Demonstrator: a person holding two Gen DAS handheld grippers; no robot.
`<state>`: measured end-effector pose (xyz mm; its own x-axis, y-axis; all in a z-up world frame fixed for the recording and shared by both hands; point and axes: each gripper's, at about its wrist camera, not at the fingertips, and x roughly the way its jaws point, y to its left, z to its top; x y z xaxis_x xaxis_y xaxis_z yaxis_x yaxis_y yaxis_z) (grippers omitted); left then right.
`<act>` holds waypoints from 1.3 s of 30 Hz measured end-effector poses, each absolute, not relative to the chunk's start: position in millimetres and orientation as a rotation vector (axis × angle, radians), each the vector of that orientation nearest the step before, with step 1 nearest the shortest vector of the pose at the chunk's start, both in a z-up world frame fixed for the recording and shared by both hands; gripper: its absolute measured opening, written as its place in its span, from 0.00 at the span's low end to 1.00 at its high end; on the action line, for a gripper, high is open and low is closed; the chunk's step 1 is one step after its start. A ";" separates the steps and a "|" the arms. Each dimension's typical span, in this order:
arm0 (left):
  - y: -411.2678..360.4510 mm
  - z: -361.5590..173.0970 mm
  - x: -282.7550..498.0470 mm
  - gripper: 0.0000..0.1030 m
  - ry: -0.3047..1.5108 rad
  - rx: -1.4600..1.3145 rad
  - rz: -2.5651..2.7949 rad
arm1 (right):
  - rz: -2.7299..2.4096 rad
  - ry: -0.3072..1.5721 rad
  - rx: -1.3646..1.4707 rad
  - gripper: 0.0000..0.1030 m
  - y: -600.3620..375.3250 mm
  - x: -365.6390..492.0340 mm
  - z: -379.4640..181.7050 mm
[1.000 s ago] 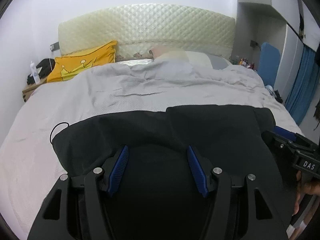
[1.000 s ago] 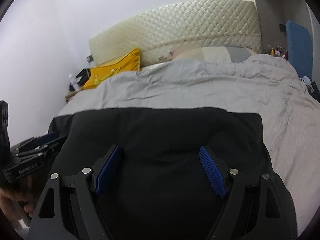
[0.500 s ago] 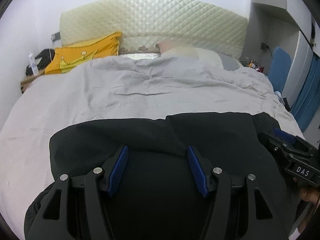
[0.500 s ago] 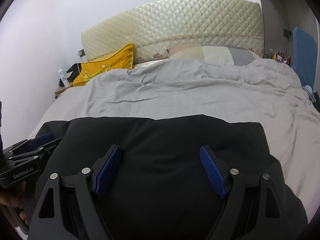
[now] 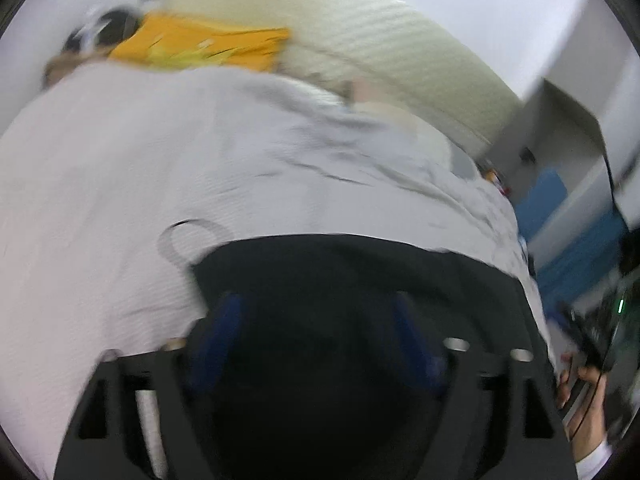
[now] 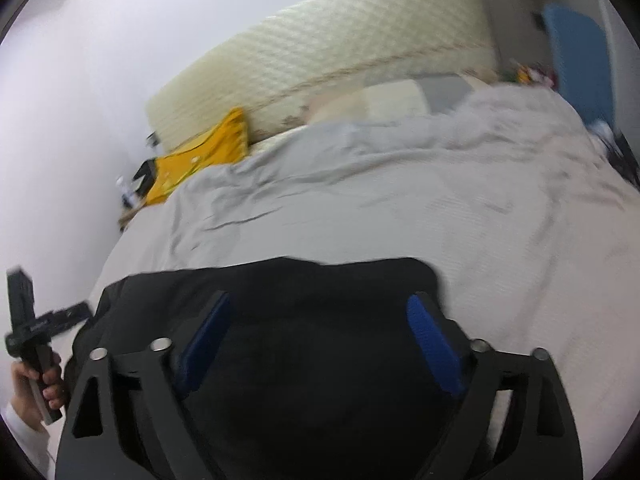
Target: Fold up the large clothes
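A large black garment lies folded on the grey bedsheet, near the bed's front edge. Its thin black cord loops out onto the sheet at the left. My left gripper hovers over the garment's left part with its jaws opening and nothing pinched between the blue pads. In the right wrist view, my right gripper is above the same garment, its jaws also opening and empty. Each view shows the other gripper at its edge, held in a hand. The left view is blurred.
A yellow pillow and pale pillows lie against the quilted headboard. A nightstand with small items stands at the bed's left. A blue panel and clutter are on the right.
Both grippers' jaws have spread wider. The left gripper has swung sideways and rolled, so its view is tilted and blurred. The right view has shifted too, with the garment lower in the picture.
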<state>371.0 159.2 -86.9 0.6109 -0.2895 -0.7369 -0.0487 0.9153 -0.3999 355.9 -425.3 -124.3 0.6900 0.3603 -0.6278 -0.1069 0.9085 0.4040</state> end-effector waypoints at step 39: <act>107.8 -121.6 426.0 0.10 0.983 -0.041 0.049 | 0.107 0.844 0.052 0.05 -379.3 407.8 -158.2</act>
